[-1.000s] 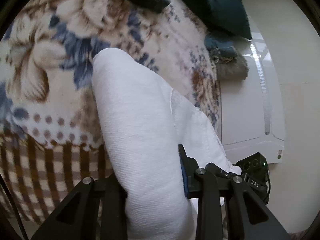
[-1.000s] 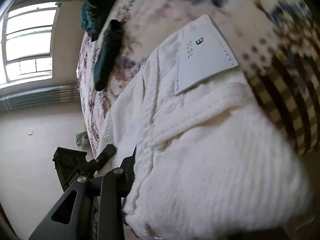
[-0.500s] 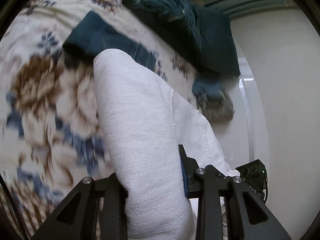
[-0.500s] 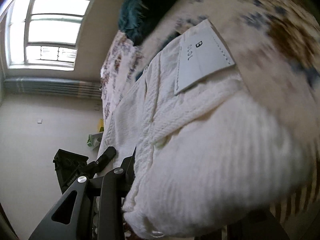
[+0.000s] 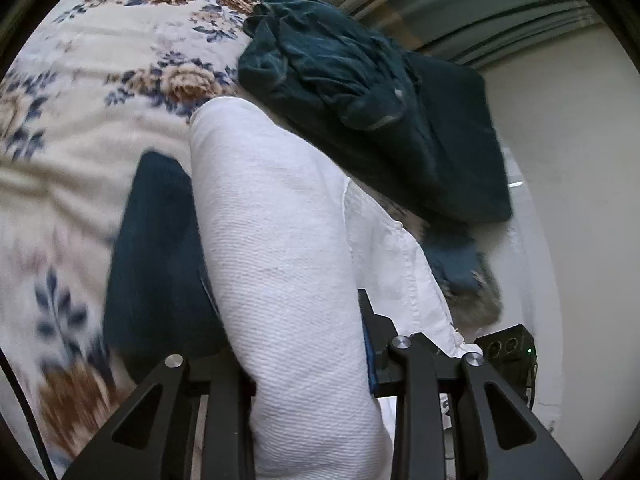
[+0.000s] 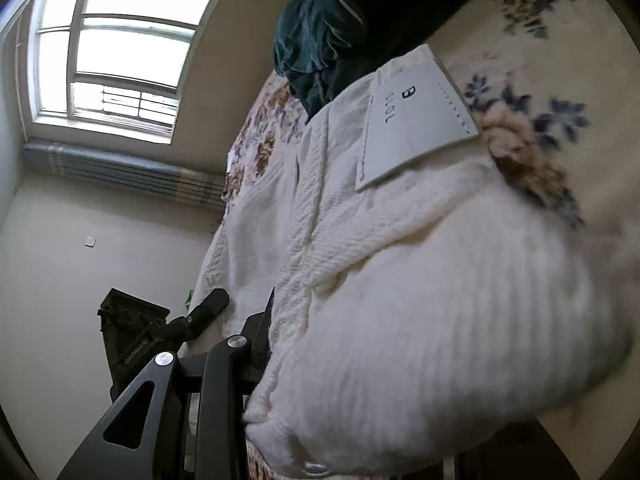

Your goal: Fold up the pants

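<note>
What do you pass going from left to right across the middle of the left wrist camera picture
Floral bedspread → flat dark teal cloth → white pants bunched between the jaws of the left gripper → dark teal clothes pile → pale wall.

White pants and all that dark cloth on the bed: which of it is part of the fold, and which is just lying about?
In the job:
- white pants, with the label patch
- left gripper, gripping them
- right gripper, gripping them

Lying about:
- teal garment pile
- dark folded cloth
- floral bedspread
</note>
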Tool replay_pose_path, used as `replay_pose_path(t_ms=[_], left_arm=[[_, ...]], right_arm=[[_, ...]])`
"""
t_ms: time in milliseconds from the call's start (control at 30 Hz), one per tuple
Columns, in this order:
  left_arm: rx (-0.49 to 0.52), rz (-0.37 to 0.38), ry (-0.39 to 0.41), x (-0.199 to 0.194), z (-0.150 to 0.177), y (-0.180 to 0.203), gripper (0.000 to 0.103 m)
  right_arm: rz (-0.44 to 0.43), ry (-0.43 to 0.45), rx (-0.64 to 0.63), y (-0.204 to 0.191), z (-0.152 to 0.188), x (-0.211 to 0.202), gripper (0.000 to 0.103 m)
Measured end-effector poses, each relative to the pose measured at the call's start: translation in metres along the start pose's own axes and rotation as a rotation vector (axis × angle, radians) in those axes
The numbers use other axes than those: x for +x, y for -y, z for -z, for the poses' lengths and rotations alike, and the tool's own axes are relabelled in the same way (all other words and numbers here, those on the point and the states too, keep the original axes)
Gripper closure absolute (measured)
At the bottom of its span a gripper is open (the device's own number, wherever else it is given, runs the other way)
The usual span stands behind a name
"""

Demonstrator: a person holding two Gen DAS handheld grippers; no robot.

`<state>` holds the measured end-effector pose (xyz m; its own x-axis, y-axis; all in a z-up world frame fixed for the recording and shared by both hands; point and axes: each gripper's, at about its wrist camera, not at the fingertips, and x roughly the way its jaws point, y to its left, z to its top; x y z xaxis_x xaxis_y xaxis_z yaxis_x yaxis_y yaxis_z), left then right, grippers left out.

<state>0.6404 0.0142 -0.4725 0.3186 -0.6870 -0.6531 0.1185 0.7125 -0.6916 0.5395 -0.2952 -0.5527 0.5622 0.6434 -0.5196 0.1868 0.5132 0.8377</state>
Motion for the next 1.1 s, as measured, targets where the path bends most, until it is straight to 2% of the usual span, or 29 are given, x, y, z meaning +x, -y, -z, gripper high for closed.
replay_pose_path(t_ms=[167,233,300,400,433,467,533,567,600,633,667,700,733,800,867,1000,1100], left_arm=[[-0.006,-0.045,-0.035,0.038,-0.028,-0.047,0.077],[-0.047,-0.077,-0.071,0.054,-0.033,-0.078,0.077],[-0.110,-0.071,-0.111,0.068,-0.029,-0.111,0.074],[-0.105,-0.091,-0.133,0.064,-0.018,-0.118,0.067],[-0.108,-0.106,-0.135,0.060,-0.015,-0.116,0.061],[-0.105,-0.161,-0.145,0.055,-0.012,-0.110,0.053],[-0.094,-0.243,-0.162,0.047,-0.009,-0.098,0.049],[-0.058,-0.327,-0.158,0.040,-0.006,-0.084,0.041],[-0.028,-0.381,-0.139,0.036,-0.006,-0.074,0.032],[0.031,-0.445,-0.123,0.029,-0.002,-0.057,0.027],[0.066,-0.489,-0.121,0.026,0.000,-0.050,0.017],[0.122,-0.567,-0.103,0.019,0.005,-0.034,0.012],[0.148,-0.602,-0.090,0.017,0.008,-0.028,0.010],[0.199,-0.677,-0.067,0.007,0.014,-0.008,0.008],[0.229,-0.719,-0.050,-0.003,0.021,0.011,0.008],[0.249,-0.734,-0.029,-0.024,0.025,0.032,0.008],[0.269,-0.726,-0.012,-0.037,0.026,0.054,0.008]], right_arm=[[0.037,-0.044,0.028,0.029,-0.020,0.066,0.068],[0.077,-0.068,0.024,0.038,-0.023,0.087,0.067],[0.102,-0.098,0.023,0.045,-0.024,0.103,0.065],[0.150,-0.145,0.033,0.048,-0.025,0.112,0.054],[0.170,-0.172,0.053,0.049,-0.025,0.111,0.041],[0.197,-0.189,0.067,0.051,-0.025,0.110,0.024],[0.242,-0.213,0.093,0.051,-0.025,0.100,0.019],[0.278,-0.213,0.081,0.047,-0.029,0.097,0.015],[0.370,-0.210,0.031,0.037,-0.028,0.088,0.015],[0.403,-0.207,0.003,0.031,-0.026,0.082,0.013],[0.528,-0.199,-0.062,0.018,-0.023,0.074,0.007],[0.604,-0.186,-0.108,0.006,-0.020,0.068,0.007],[0.696,-0.168,-0.175,-0.008,-0.016,0.061,0.007],[0.825,-0.142,-0.260,-0.029,-0.012,0.052,0.007],[0.866,-0.109,-0.312,-0.054,-0.014,0.041,0.007],[0.923,-0.047,-0.383,-0.096,-0.007,0.004,0.006],[0.929,-0.012,-0.403,-0.136,0.008,-0.030,0.006]])
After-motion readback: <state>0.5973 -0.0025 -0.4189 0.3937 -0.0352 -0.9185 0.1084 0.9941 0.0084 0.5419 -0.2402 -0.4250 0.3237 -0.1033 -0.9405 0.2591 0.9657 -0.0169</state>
